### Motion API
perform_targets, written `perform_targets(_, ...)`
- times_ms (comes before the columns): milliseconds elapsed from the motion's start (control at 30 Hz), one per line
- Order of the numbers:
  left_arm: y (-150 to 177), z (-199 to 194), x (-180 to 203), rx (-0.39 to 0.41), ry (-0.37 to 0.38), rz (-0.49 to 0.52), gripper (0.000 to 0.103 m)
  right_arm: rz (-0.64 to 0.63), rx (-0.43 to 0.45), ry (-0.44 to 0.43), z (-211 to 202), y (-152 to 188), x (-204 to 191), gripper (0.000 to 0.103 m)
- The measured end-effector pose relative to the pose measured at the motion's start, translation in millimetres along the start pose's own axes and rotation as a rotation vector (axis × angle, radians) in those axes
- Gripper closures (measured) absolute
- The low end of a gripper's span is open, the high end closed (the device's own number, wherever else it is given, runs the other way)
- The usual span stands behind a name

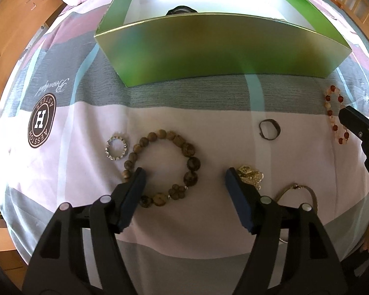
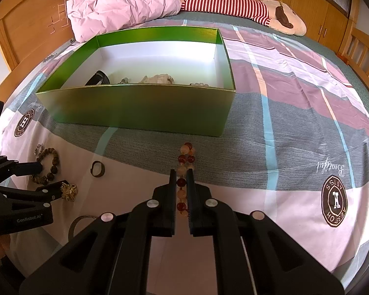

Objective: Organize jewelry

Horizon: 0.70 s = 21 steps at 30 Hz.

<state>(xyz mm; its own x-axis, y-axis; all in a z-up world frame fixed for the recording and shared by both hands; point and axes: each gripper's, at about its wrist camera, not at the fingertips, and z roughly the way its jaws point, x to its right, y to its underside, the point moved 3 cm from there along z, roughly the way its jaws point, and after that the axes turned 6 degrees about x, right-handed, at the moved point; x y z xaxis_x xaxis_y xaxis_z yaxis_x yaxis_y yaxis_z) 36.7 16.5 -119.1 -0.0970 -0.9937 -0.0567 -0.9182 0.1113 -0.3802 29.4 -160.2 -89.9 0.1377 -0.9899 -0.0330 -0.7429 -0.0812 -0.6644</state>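
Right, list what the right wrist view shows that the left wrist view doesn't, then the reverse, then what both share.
Only the right wrist view: the pale crumpled piece on the floor of the green box, the pink pillow, the striped plush toy, and the right gripper shut on the red bead bracelet.

Only the left wrist view: the left gripper from behind, its jaws wide apart above the brown bead bracelet.

Both: box, brown beads, silver ring, dark ring, gold piece, bangle.

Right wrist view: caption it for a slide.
Right tool shut on red-and-amber bead bracelet before the green box.
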Motion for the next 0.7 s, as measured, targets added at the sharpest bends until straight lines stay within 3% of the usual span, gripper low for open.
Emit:
perform_targets(100,0.7,-2.3,-0.7,0.008,0.015,-0.003,0.046,0.000,-0.001,0.000,0.2,0.3,-0.1,0.096)
perform_targets(167,2.6,-6.1,0.5,0.021,0.026,-0.011,0.071,0.000,0.000,0.001,-0.1,0.1,-0.2,0.096)
perform_targets(233,2.9,-8.2,-0.1,0.027,0.023,-0.011,0.088,0.001,0.000,0.001,-0.1,0.0,-0.2,0.096)
perform_targets(267,2.7,-8.8,-0.3,0.028,0.025,-0.012,0.091,0.001,0.000,0.001,0.0,0.1,-0.3,0.096)
perform_targets(400,1.6,-16.7,-1.6,0.048,0.034,-0.011,0.093,0.001,0.005,-0.002,-1.1,-0.6,-0.5,0.096)
perform_targets(700,-5.1,-46.1,-3.3,0.176,-0.007,0.004,0.093,0.004,0.056,-0.011,-14.6,-7.7,-0.9,0.096)
